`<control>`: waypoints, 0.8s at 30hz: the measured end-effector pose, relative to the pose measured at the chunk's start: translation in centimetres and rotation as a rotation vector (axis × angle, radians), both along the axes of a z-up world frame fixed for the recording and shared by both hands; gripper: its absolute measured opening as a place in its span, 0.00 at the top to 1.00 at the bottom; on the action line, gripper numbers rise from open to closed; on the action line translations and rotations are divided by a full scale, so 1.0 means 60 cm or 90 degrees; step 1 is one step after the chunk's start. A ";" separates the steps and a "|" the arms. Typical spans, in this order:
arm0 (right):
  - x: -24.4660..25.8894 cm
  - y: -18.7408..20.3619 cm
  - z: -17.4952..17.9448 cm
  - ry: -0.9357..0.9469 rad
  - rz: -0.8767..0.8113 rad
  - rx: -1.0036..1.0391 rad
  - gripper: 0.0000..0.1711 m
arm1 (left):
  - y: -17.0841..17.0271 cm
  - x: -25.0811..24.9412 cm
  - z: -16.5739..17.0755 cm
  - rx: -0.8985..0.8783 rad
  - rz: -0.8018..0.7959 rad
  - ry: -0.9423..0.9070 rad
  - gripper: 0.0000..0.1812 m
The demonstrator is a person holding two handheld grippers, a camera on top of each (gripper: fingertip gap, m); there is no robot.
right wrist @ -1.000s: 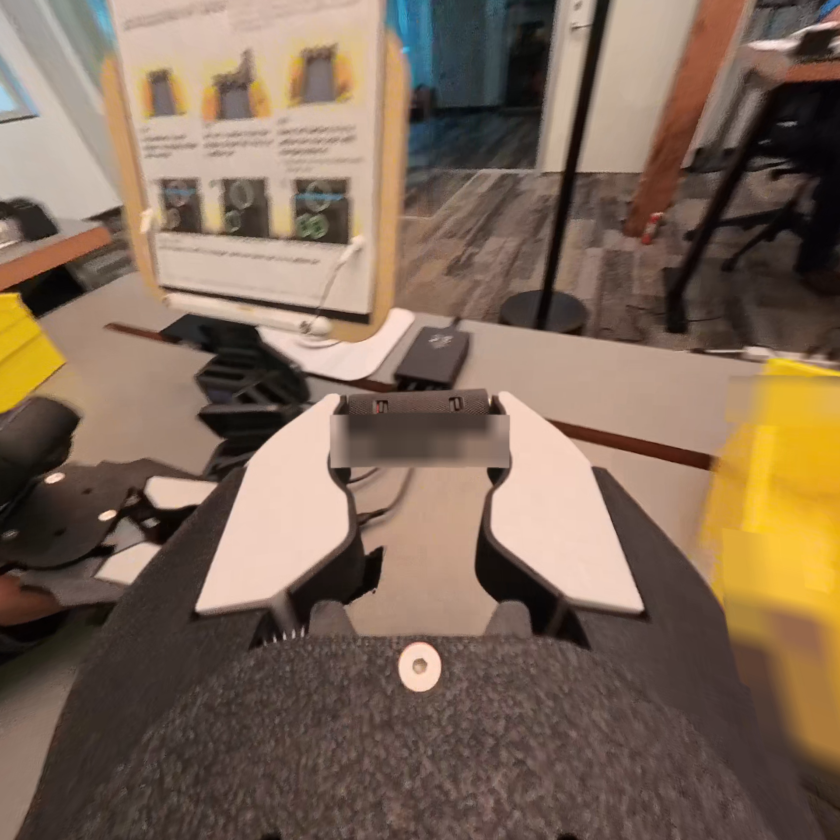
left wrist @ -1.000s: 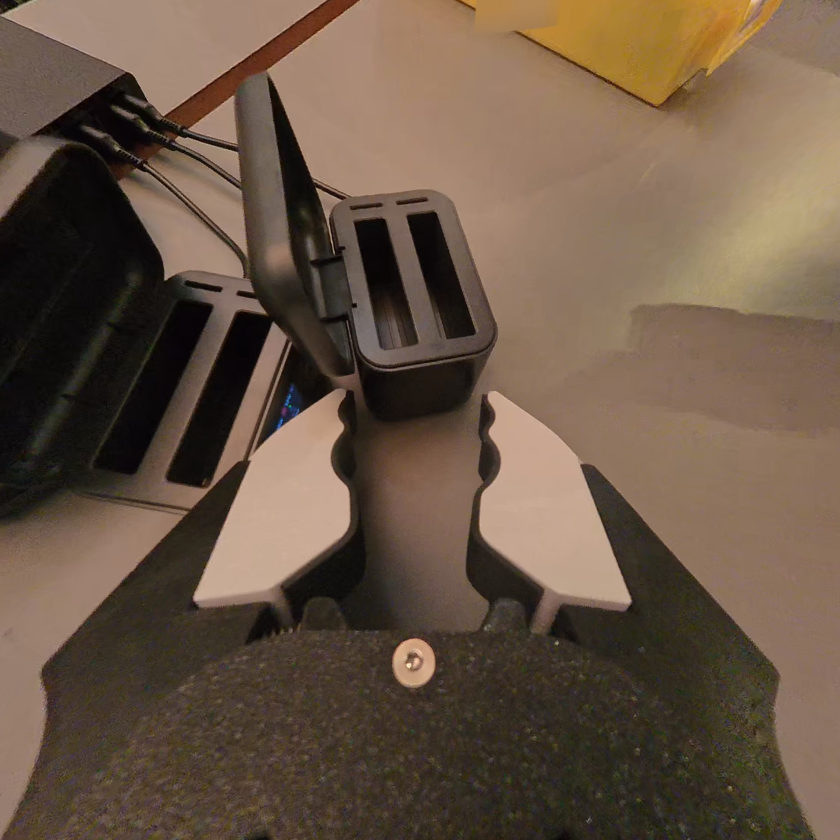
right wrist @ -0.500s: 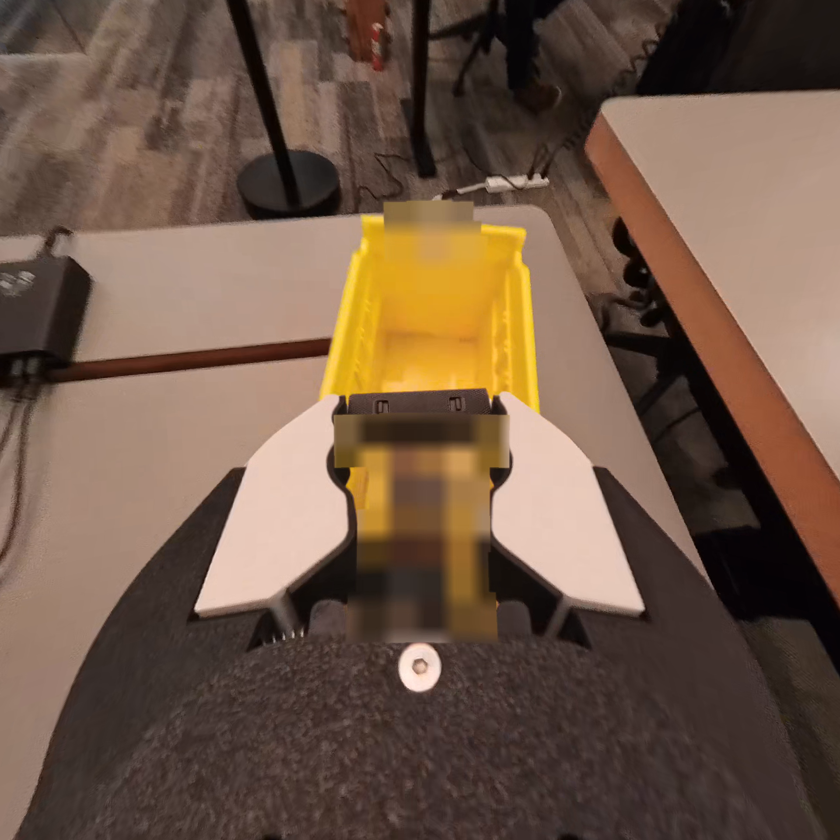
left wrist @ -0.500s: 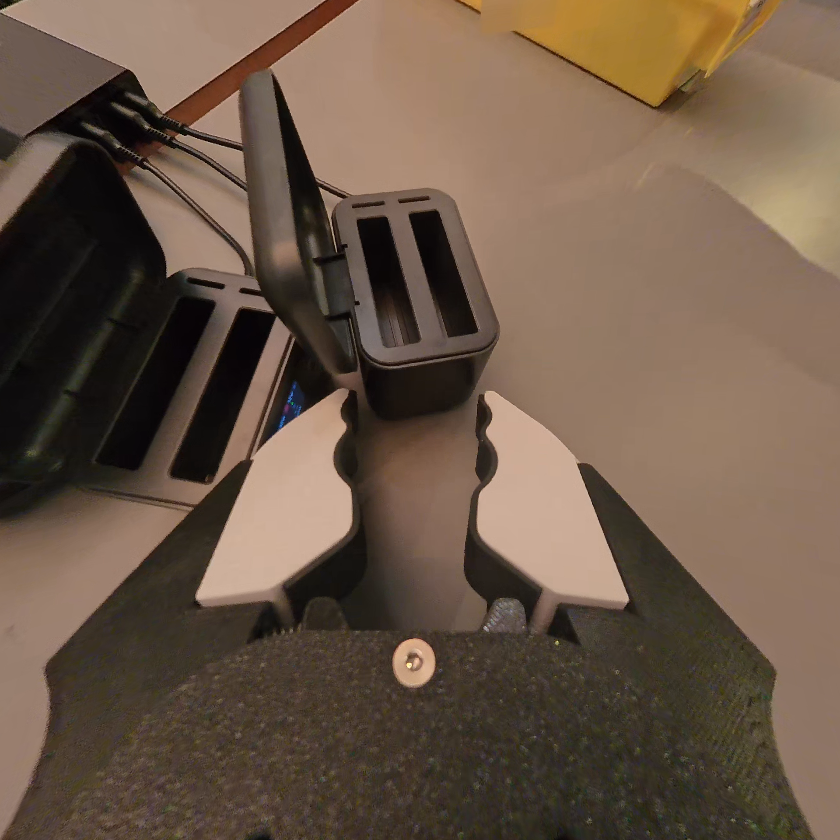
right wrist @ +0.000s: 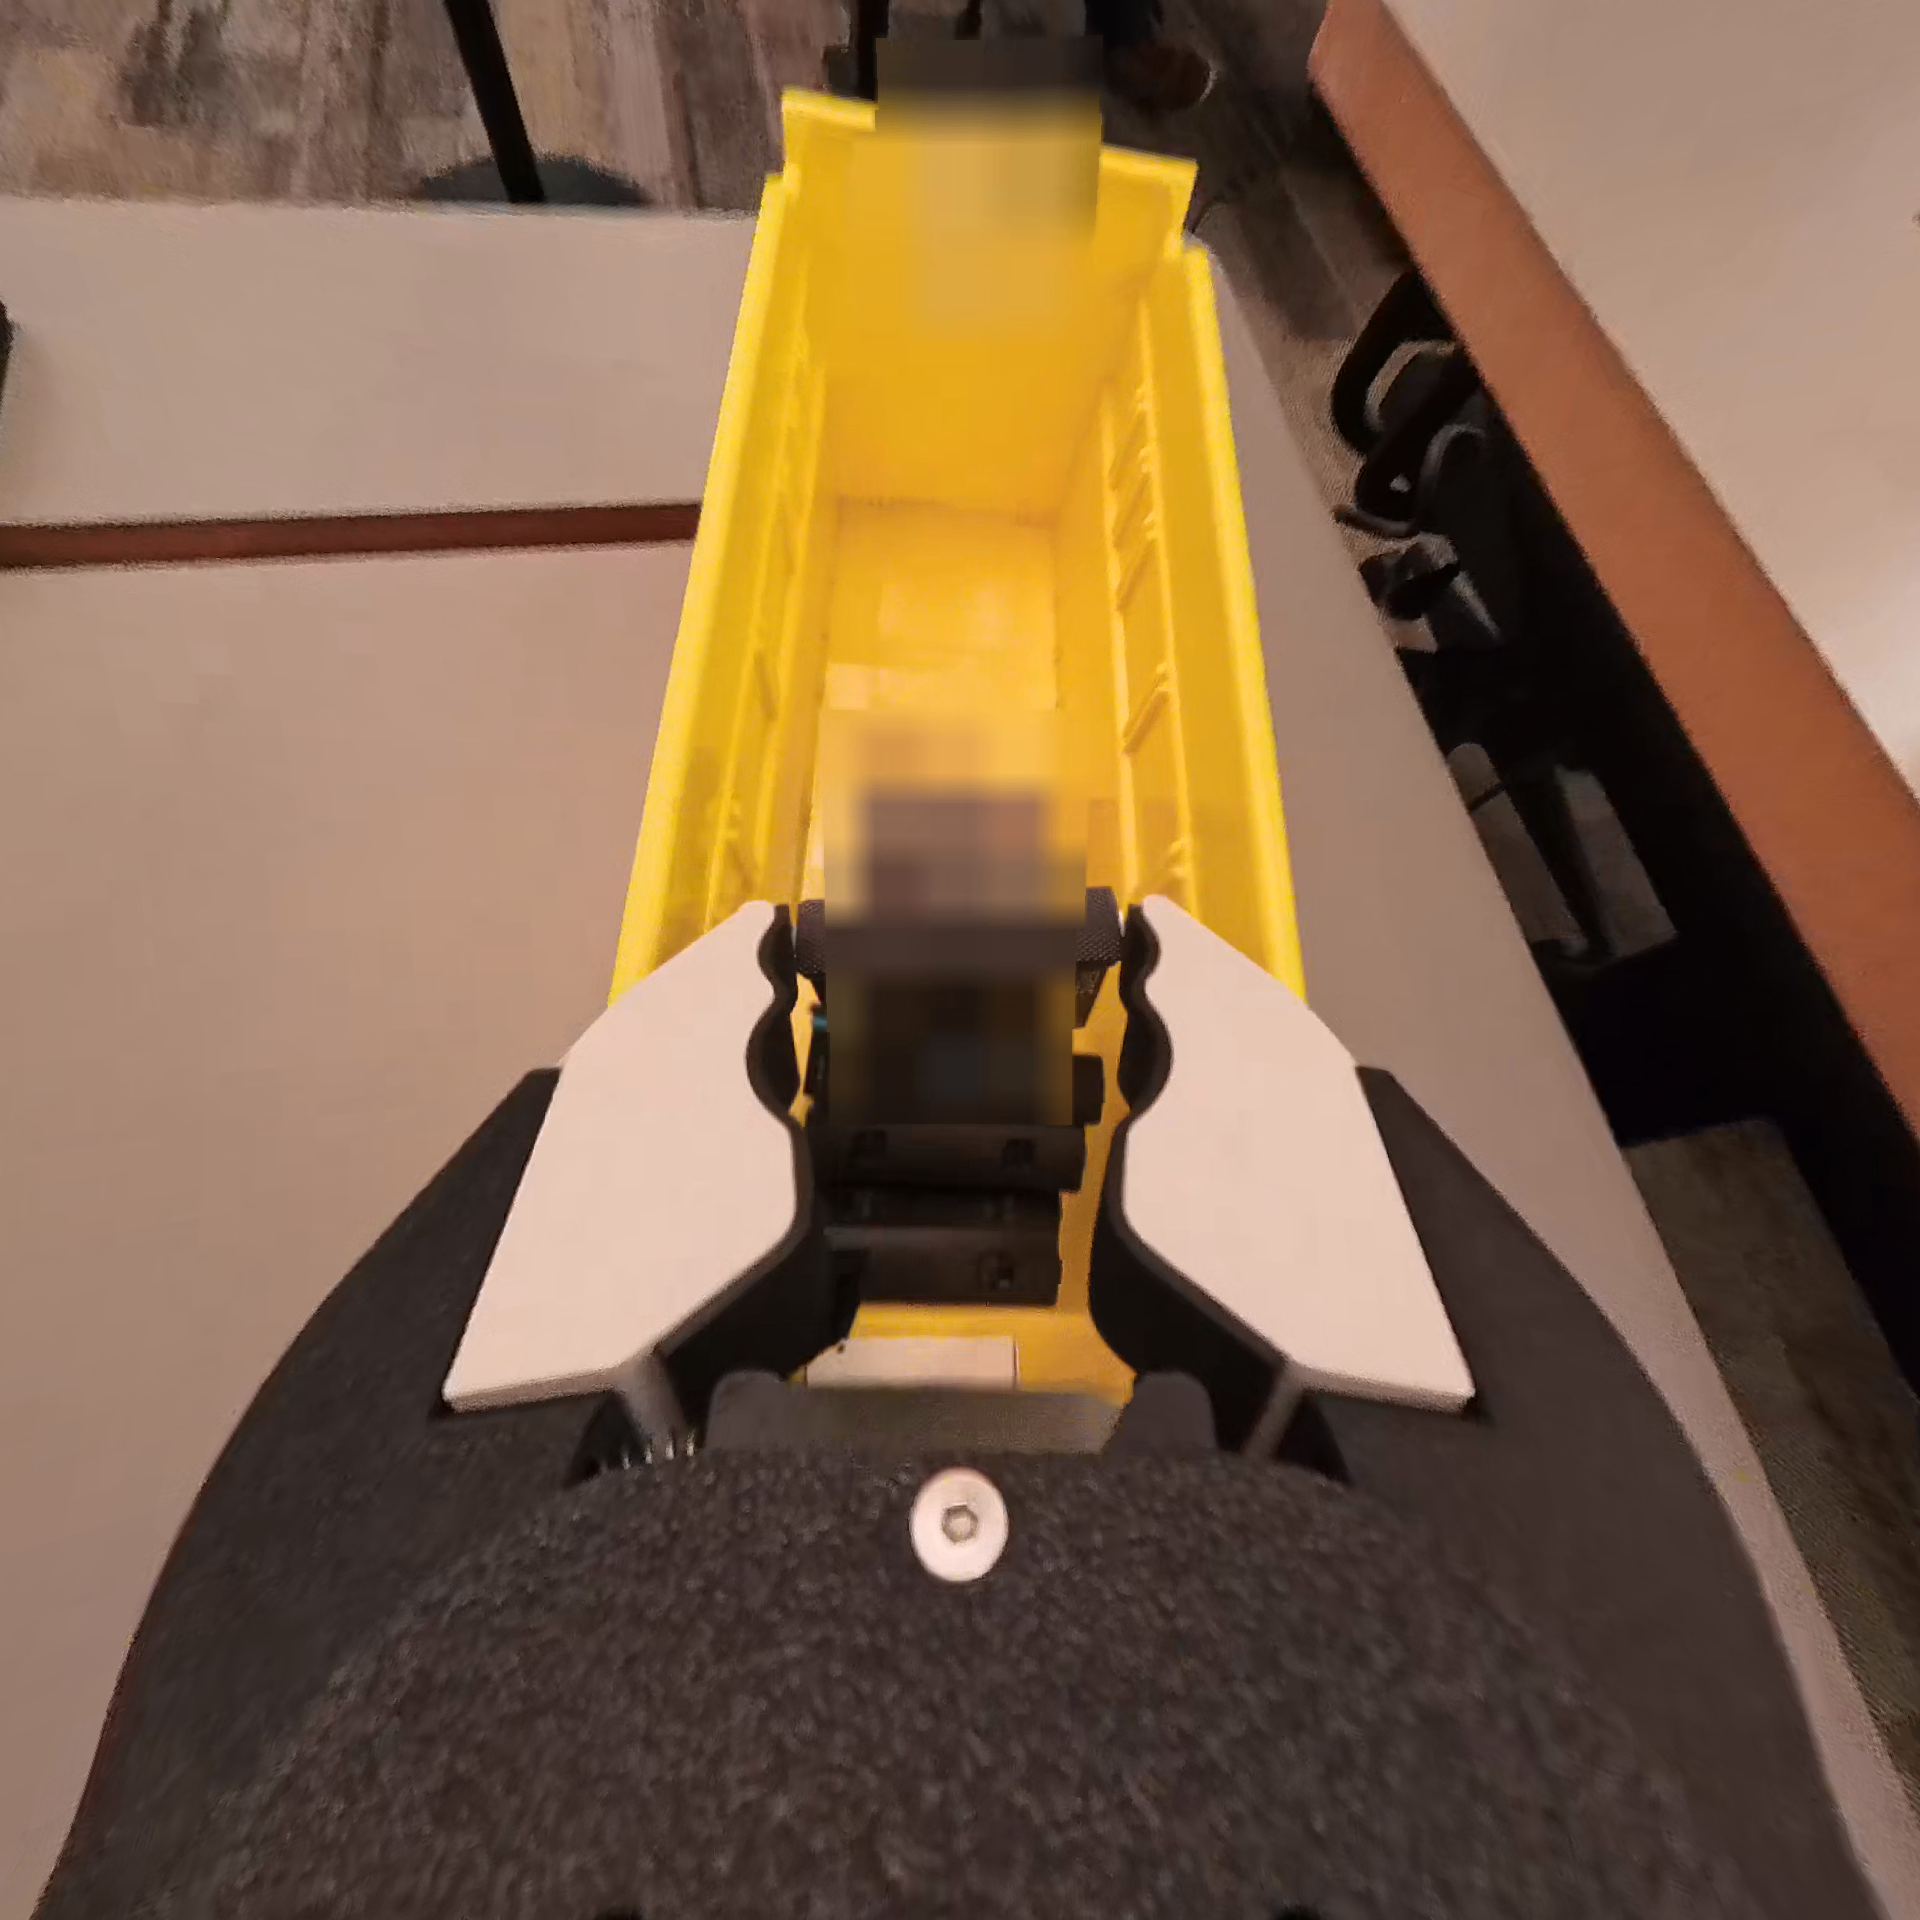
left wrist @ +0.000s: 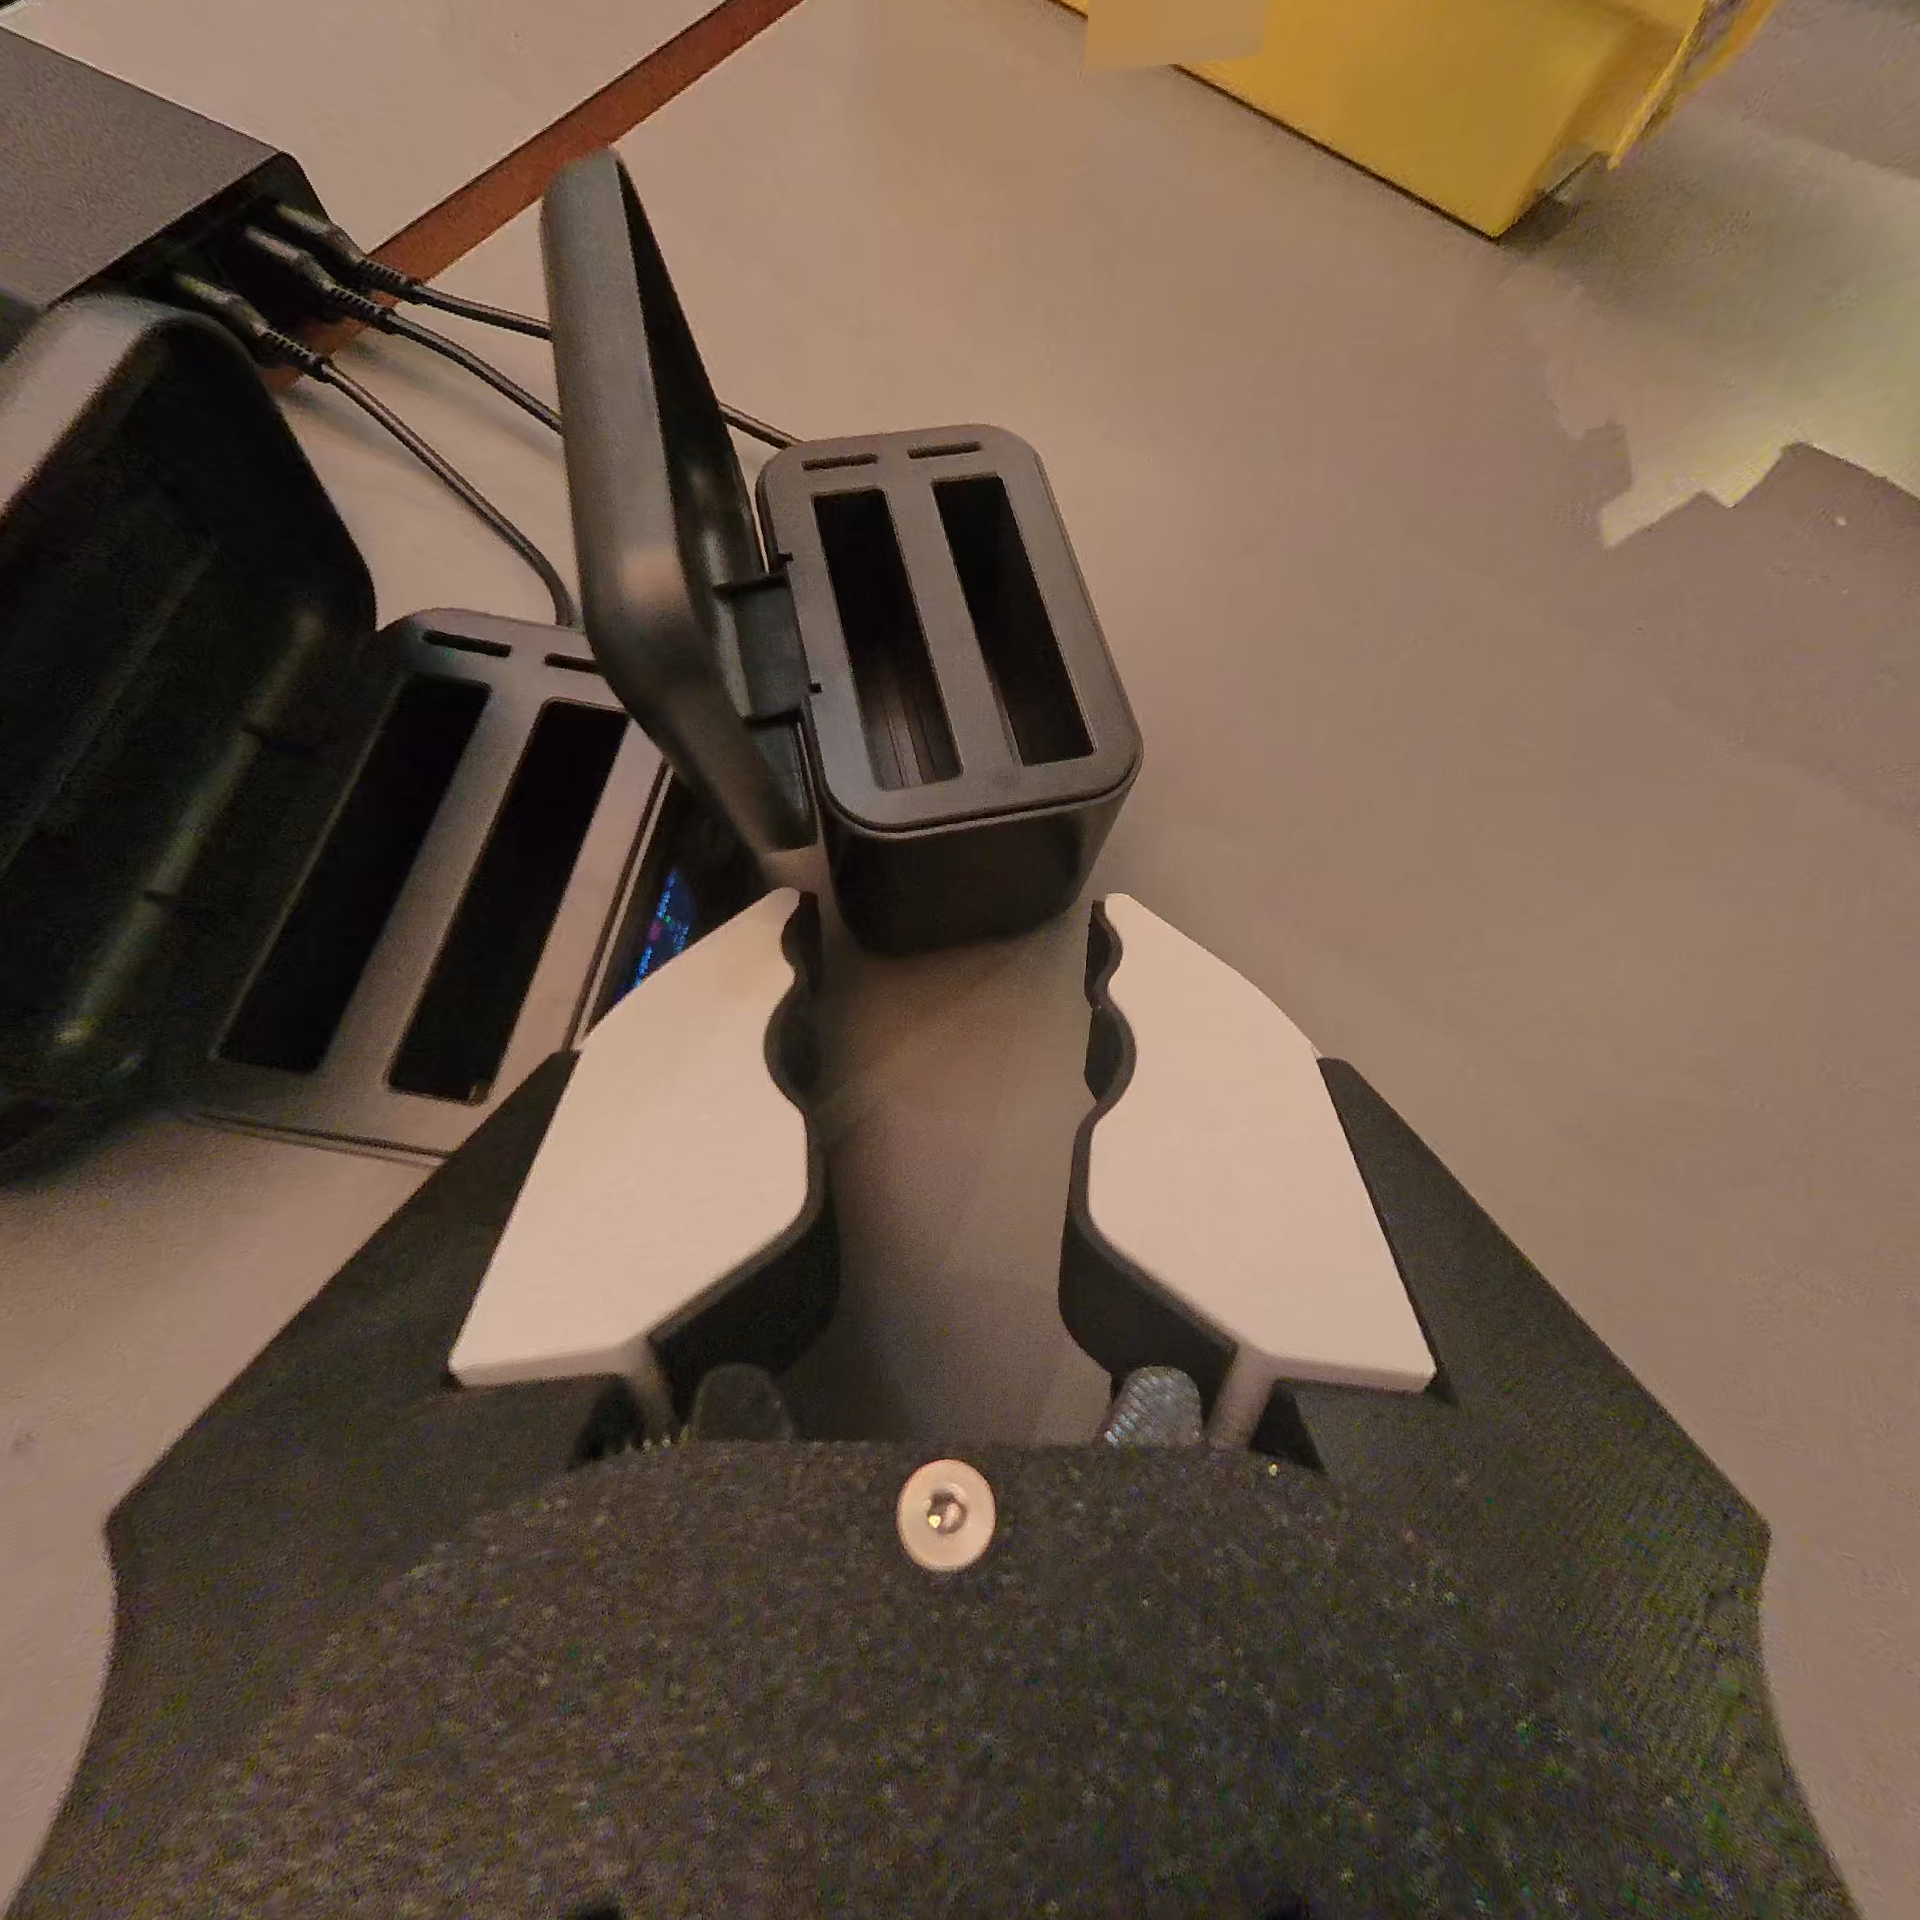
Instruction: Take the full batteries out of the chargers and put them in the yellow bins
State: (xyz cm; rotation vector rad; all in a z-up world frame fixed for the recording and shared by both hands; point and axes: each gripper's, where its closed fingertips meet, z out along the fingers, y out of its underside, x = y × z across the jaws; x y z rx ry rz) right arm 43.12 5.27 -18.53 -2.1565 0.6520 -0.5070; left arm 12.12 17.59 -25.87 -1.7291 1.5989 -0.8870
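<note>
Right gripper (right wrist: pixel 954 914) has moved over the yellow bin (right wrist: pixel 727 665), jaws seemingly gripping a crosswise battery (right wrist: pixel 1103 925).

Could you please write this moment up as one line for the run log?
right gripper: shut on battery, over yellow bin | left gripper: open, empty, at charger | charger: lid up, both slots empty

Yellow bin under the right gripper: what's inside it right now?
The yellow bin holds black batteries stacked at its near end, below the right gripper. A mosaic patch covers the middle, so their count is unclear; the far floor looks bare.
</note>
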 end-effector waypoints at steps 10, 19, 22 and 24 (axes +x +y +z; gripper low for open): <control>-0.015 -0.020 -0.030 0.054 0.015 -0.053 0.65 | 0.001 0.000 0.000 0.000 -0.001 0.001 0.74; -0.016 -0.019 -0.022 0.021 0.024 -0.024 0.65 | 0.001 -0.001 -0.001 0.001 -0.001 0.002 0.74; -0.018 -0.020 -0.018 0.012 0.030 -0.003 0.66 | 0.001 -0.001 -0.001 0.001 -0.002 0.002 0.74; -0.021 -0.023 -0.018 0.013 0.032 0.003 0.66 | 0.001 0.000 -0.001 0.002 -0.002 0.003 0.74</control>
